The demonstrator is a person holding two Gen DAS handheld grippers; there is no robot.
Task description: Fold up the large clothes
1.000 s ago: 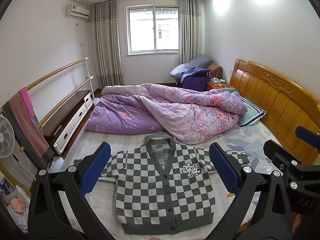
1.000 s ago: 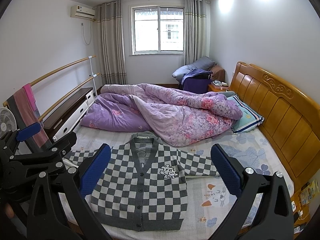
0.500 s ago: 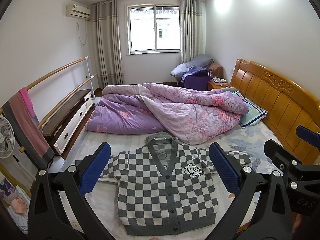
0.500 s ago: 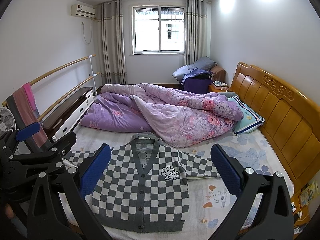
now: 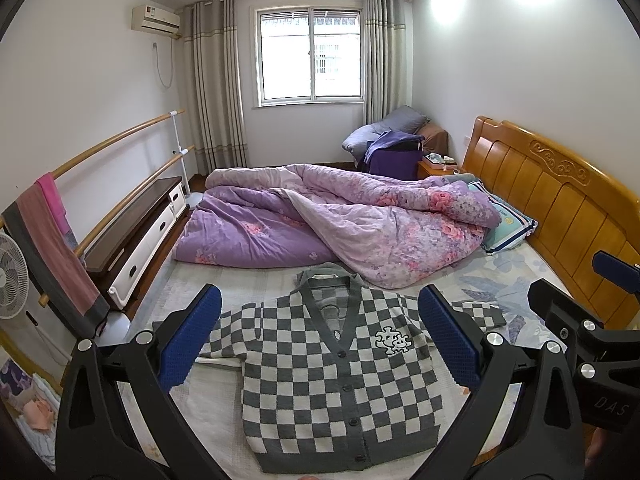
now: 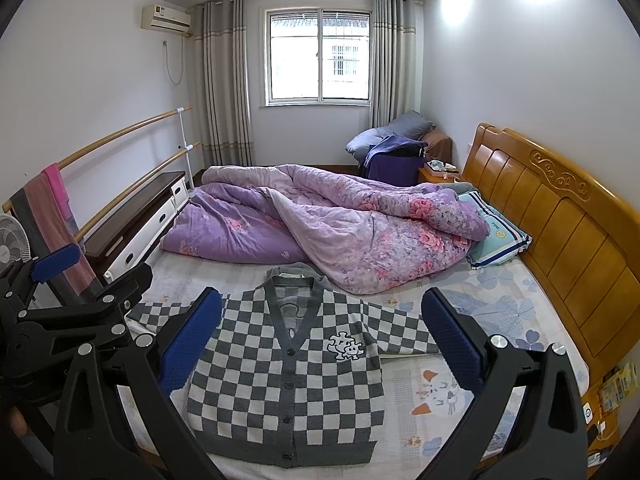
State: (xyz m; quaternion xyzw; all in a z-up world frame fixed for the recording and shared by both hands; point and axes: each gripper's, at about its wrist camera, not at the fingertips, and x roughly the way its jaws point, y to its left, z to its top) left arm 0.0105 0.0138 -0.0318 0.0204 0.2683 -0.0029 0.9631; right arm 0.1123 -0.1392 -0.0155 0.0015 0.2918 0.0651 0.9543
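Note:
A grey and white checkered cardigan (image 5: 336, 376) lies flat, buttoned, front up, on the near part of the bed, sleeves spread to both sides; it also shows in the right wrist view (image 6: 288, 372). My left gripper (image 5: 320, 336) is open and empty, held above the cardigan. My right gripper (image 6: 320, 336) is open and empty, above the cardigan's right half. The right gripper's body shows at the right edge of the left wrist view (image 5: 588, 332), the left gripper's at the left edge of the right wrist view (image 6: 68, 312).
A crumpled purple floral quilt (image 5: 332, 224) lies behind the cardigan, touching its collar. A pillow (image 5: 508, 224) and wooden headboard (image 5: 560, 208) stand to the right. A low cabinet (image 5: 136, 236), wall rails with towels (image 5: 52, 240) and a fan (image 5: 12, 276) are to the left.
Both grippers have shifted slightly, so the cardigan sits a little to the right in both views. Both stay open and empty.

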